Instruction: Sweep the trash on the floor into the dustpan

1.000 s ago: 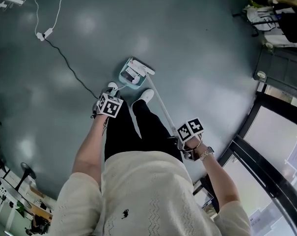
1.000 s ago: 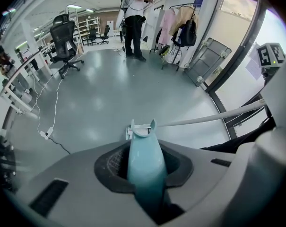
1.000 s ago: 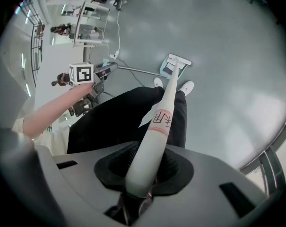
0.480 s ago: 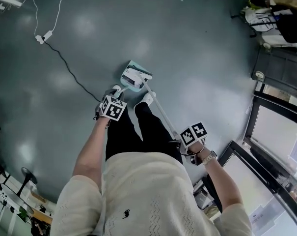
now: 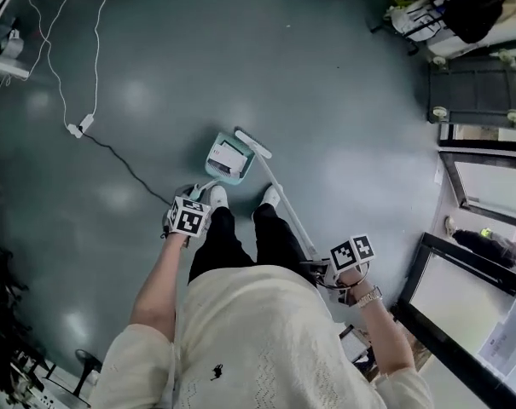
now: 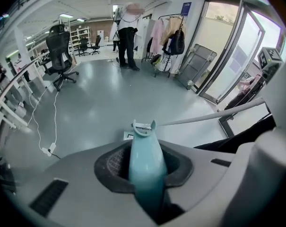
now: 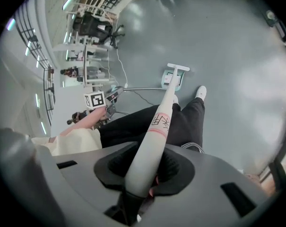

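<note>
A teal dustpan (image 5: 227, 158) rests on the grey floor ahead of my feet, with white paper trash (image 5: 229, 156) lying in it. My left gripper (image 5: 189, 217) is shut on the dustpan's teal handle (image 6: 145, 167), which runs up between its jaws. The white broom head (image 5: 252, 143) sits at the dustpan's right edge, and its pale pole (image 5: 287, 201) slants back to my right gripper (image 5: 341, 264). That gripper is shut on the broom pole (image 7: 150, 143). The right gripper view shows the broom head (image 7: 177, 69) against the dustpan (image 7: 172, 79).
A black cable with a white adapter (image 5: 81, 127) trails across the floor at the left. Glass doors and a dark frame (image 5: 462, 254) stand at the right. An office chair (image 6: 57, 48), a clothes rack (image 6: 167, 34) and a standing person (image 6: 127, 34) are farther off.
The view has pulled back, so the dustpan and broom look smaller and farther off. The broom head stays at the dustpan's mouth, and both grippers keep their hold.
</note>
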`<state>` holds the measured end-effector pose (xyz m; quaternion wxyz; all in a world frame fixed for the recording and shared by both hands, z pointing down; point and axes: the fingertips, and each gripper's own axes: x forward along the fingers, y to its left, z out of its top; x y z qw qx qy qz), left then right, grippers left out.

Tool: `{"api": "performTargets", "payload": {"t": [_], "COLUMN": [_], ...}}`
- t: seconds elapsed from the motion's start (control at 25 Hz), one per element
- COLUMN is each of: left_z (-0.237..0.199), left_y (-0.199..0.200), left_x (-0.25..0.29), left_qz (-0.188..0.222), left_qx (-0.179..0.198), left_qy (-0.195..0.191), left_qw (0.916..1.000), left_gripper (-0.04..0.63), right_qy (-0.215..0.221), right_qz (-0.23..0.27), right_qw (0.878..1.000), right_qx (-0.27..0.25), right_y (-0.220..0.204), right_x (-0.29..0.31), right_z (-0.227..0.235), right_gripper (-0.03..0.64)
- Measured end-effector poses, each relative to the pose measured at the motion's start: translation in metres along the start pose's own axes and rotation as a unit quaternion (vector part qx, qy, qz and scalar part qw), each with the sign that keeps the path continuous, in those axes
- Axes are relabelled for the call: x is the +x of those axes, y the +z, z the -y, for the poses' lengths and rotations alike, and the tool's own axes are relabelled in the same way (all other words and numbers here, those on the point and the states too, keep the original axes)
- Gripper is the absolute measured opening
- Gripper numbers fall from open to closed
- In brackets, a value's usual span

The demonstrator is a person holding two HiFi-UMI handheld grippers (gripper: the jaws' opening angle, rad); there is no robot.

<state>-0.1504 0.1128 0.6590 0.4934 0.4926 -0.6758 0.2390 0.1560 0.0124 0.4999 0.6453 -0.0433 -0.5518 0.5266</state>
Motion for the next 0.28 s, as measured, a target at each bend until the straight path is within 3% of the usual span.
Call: {"api": "performTargets", "payload": {"t": [0.28], "left_z": [-0.007], "left_y": [-0.017], "left_x": [-0.054], "left_qz": [0.005], "left_qx": [0.011], "left_qy": [0.013], "left_qw": [0.9998], "left_gripper": [0.094], "right_qy": [0.007], "right_qz": [0.065], "right_qw": [0.998], "right_qx": [0.019], "right_y": [-0.014], "right_x": [-0.005], "right_z": [-0.015], "right_gripper": [0.091]}}
